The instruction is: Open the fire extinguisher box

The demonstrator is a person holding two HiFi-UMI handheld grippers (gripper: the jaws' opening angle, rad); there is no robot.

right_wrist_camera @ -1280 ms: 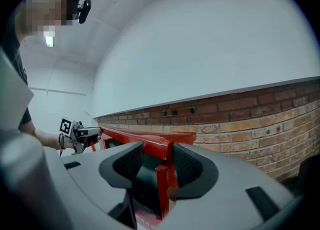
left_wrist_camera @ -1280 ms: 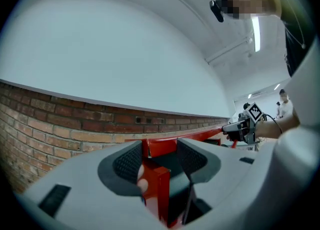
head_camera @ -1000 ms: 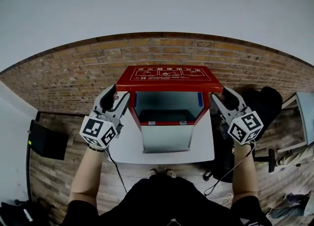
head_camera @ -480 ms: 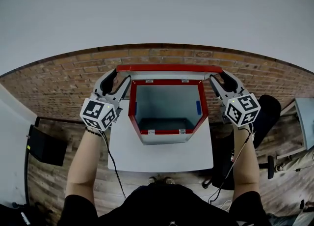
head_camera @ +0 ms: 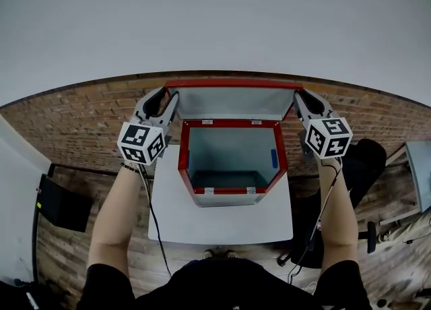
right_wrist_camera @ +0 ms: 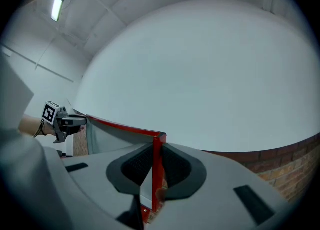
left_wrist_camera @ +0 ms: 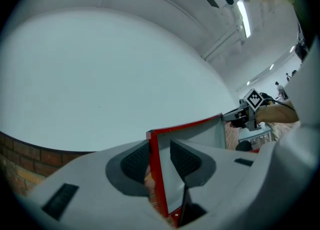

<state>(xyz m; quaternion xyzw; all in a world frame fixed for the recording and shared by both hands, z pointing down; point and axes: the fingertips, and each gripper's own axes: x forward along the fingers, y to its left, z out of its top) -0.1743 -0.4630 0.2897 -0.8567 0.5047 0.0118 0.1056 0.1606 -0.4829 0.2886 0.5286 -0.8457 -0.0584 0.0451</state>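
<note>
The red fire extinguisher box stands on a white table, its grey inside showing. Its lid is raised upright against the white wall behind. My left gripper is at the lid's left top corner. In the left gripper view the lid's red edge runs between the jaws of my left gripper, which are closing; a gap still shows by the right pad. My right gripper is at the lid's right top corner. There my right gripper is closing, both pads against the lid's red edge.
The white table stands against a brick wall base under a white wall. A black flat object sits on the wood floor at left. A dark chair stands at right. A blue tag is inside the box.
The lid has swung from lying over the box's top up to upright against the wall. Both grippers rose and moved away with its corners, and their jaws have narrowed.
</note>
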